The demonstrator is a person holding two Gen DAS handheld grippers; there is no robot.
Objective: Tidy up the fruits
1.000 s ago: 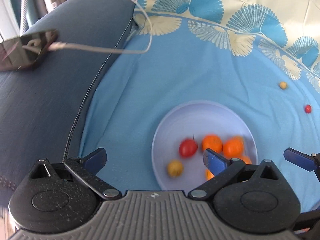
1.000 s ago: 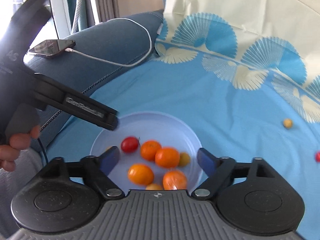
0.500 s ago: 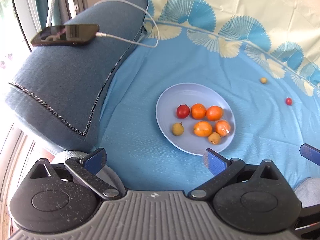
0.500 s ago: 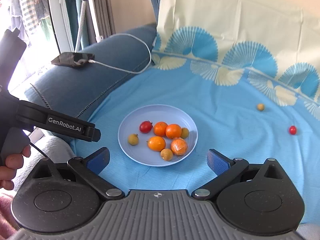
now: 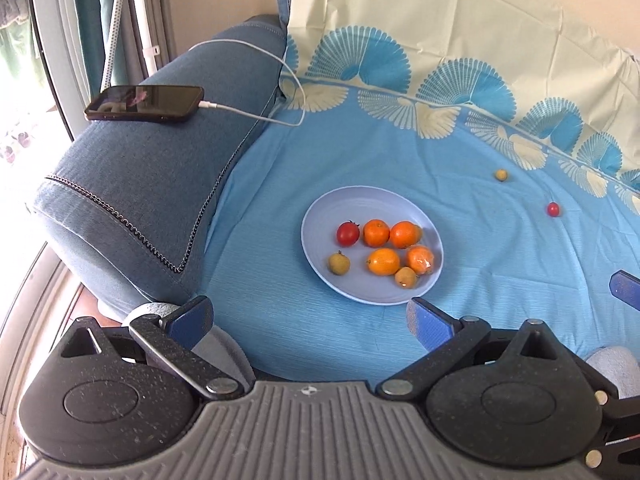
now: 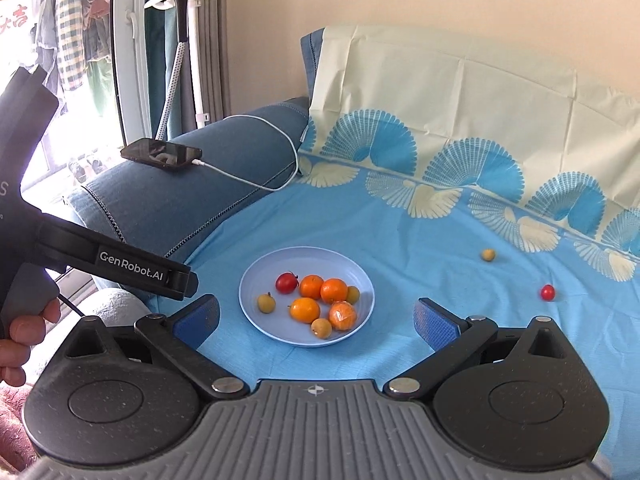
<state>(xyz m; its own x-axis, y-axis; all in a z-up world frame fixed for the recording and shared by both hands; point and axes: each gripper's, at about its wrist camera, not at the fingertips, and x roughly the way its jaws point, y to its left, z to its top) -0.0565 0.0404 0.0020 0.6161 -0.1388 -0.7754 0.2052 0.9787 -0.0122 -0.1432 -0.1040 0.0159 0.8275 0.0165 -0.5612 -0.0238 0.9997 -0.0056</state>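
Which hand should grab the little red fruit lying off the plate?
Probably the right. The red fruit lies on the cloth right of the plate, on the side of the right gripper, which is open and empty. The left gripper sits further left.

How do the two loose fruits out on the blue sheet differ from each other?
The loose red fruit is glossy bright red; the loose yellow fruit is dull yellowish-tan. The yellow one lies farther back, closer to the fan-patterned border; the red one sits farther right. The yellow one is also nearer the plate. Both are small, round, off the plate and untouched by either tongs.
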